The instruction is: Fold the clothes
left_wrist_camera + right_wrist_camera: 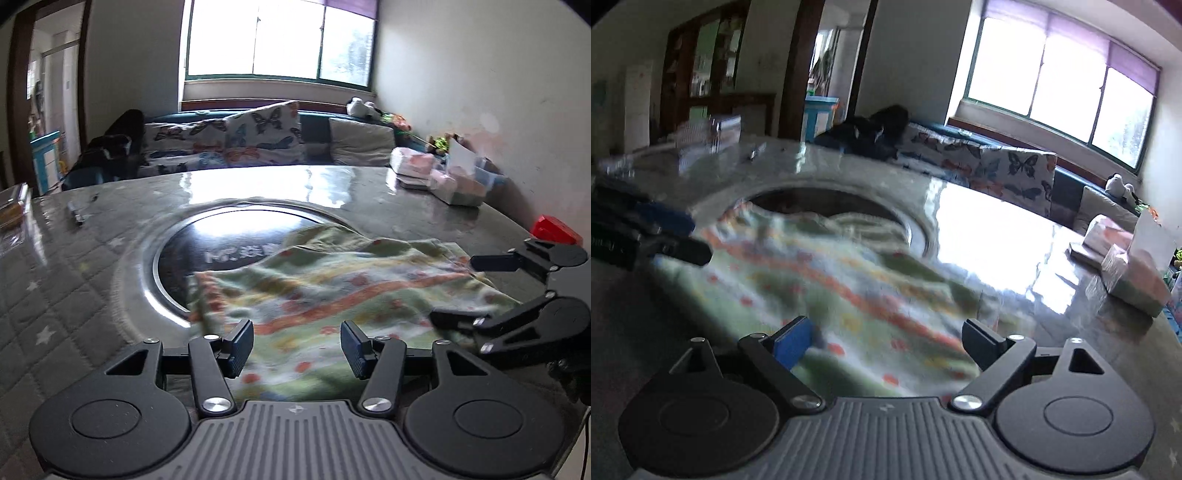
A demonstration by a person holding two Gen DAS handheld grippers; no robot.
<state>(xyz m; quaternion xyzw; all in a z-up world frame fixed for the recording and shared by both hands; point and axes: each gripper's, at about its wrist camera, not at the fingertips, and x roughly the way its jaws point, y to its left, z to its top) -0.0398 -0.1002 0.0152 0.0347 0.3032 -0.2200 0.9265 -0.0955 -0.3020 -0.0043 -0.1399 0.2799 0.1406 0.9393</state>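
Observation:
A green cloth with orange stripes and small flowers [332,291] lies flat on the table, its far part over the round dark inset. It also shows in the right wrist view [831,295], blurred. My left gripper [297,343] is open just above the cloth's near edge, nothing between its pads. My right gripper [886,339] is open over the cloth's near part. The right gripper shows in the left wrist view [458,288] at the cloth's right edge. The left gripper shows in the right wrist view [665,236] at the cloth's left side.
A round dark glass inset [229,240] sits in the grey table [74,280]. Tissue packs and boxes [443,173] stand at the far right, a red object [554,229] at the right edge, a small dark item [75,214] at the far left. A butterfly-print sofa [236,140] stands behind.

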